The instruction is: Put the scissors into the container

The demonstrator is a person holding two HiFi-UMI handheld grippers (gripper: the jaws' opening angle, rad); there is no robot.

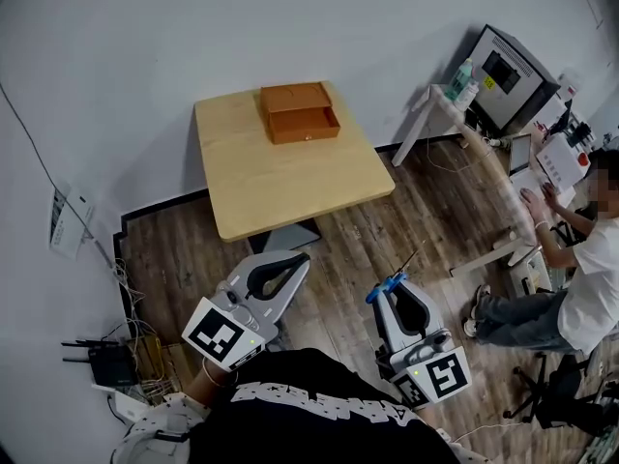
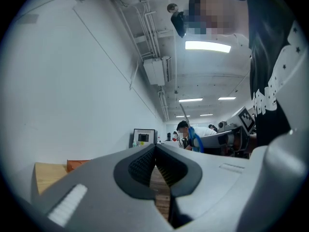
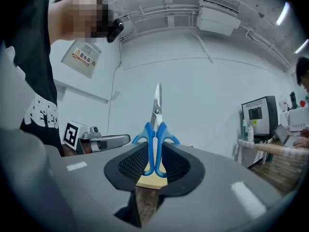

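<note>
Dark-shirted torso of the operator [image 1: 319, 404] fills the bottom of the head view, nearest the lens, with both tools held out in front above the wood floor [image 1: 435, 220].

Table [image 1: 280, 177]: light wood, standing against the wall, well apart from both tools. Its top is bare apart from one item.

Container [image 1: 298, 111]: an orange-brown wooden box at the far side of the table. What looks like a drawer is pulled forward at its front, and nothing is visible inside it.

Left gripper [image 2: 155, 151]: jaws pressed together at the tips with nothing between them. It is idle, held low beside the body.

Right gripper [image 3: 155, 153]: jaws clamped on the blue handles of the scissors [image 3: 156, 129]. The blades are closed and point straight out past the jaw tips, towards the wall.

Progress, as judged: the pick-up is done and the grip looks centred and firm. The carry to the table and the placing in the box are both outstanding. The scissors are in the air and short of the table edge, so the greater part of the task remains.
</note>
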